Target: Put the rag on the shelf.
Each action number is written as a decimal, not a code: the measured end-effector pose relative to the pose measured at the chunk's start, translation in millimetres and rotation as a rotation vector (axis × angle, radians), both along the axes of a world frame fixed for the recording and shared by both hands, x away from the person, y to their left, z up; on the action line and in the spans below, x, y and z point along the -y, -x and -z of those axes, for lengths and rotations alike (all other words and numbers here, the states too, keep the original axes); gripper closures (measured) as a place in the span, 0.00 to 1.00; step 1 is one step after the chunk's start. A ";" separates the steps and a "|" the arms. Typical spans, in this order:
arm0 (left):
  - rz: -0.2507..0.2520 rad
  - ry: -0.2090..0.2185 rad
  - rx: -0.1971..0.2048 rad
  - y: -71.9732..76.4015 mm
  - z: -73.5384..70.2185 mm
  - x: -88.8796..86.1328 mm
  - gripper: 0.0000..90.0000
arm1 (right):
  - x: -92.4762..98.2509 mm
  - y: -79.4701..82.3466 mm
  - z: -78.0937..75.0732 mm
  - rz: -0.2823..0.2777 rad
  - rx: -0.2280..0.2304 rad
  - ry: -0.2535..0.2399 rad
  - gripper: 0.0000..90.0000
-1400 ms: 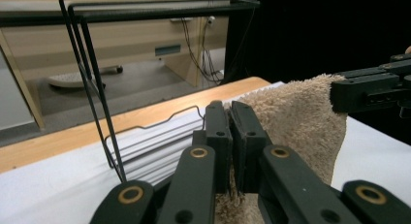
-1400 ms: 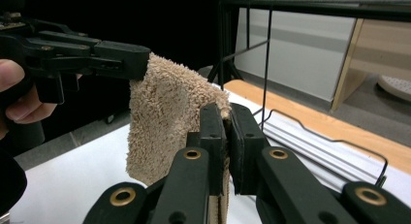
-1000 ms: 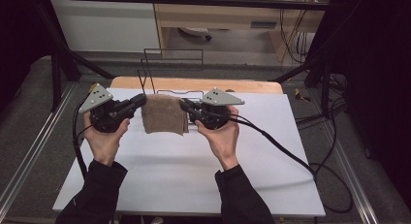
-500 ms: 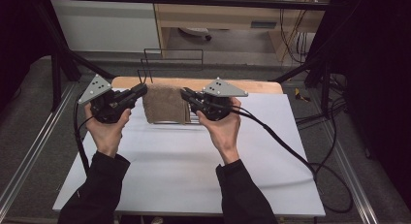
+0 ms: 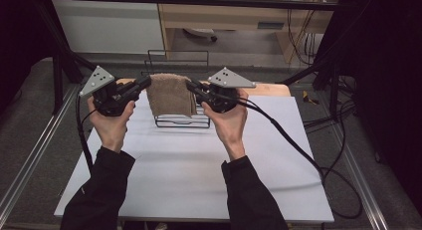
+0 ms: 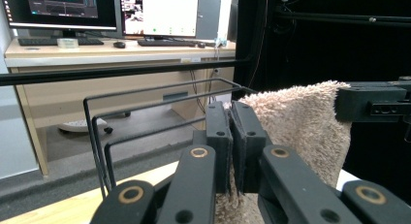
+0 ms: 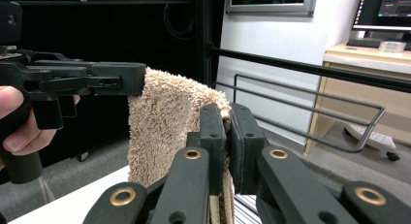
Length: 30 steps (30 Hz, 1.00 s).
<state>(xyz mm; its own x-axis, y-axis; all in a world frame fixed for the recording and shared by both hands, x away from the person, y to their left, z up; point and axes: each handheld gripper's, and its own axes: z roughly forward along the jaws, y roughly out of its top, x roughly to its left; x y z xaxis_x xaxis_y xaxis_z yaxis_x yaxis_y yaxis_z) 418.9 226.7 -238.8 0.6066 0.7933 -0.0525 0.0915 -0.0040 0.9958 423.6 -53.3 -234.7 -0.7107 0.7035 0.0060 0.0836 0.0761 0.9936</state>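
At the far side of the white worktop (image 5: 199, 165), a brown towel (image 5: 171, 93) hangs in the air above a black wire rack (image 5: 181, 121), stretched out between two hands. On the left, the left hand-held gripper (image 5: 145, 83) has its two black jaws squeezed tight on the towel's top left corner; in the left gripper view the fluffy cloth (image 6: 300, 127) is pinched between them and falls down on both sides. In the middle, the towel sags a little and its lower edge hangs down near the rack, but I cannot tell if it touches the wires. On the right, the right hand-held gripper (image 5: 191, 86) is clamped on the other top corner in the same way, and in the right gripper view the cloth (image 7: 167, 132) droops from its jaws. The towel looks soft, floppy and light, so it will bend and fold wherever nothing holds it up. It looks fuzzy and not slippery, so a firm pinch should keep it from sliding out. It will not break if it drops. The best places to hold it seem to be the two top corners, one for each gripper, because then it hangs flat and can be laid over a rack bar.
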 end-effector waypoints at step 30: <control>-0.016 -0.006 0.055 -29.9 -48.2 9.3 0.96 | 4.3 -29.7 -41.5 0.043 0.072 -0.028 0.95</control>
<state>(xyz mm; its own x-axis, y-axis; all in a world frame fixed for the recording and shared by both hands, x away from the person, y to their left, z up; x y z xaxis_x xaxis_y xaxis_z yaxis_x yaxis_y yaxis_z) 448.8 217.4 -190.7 0.5953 0.8033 -0.0145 0.0363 -0.0089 0.9993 453.3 -57.6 -193.2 -0.6794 0.7334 -0.0238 0.0147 0.0460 0.9988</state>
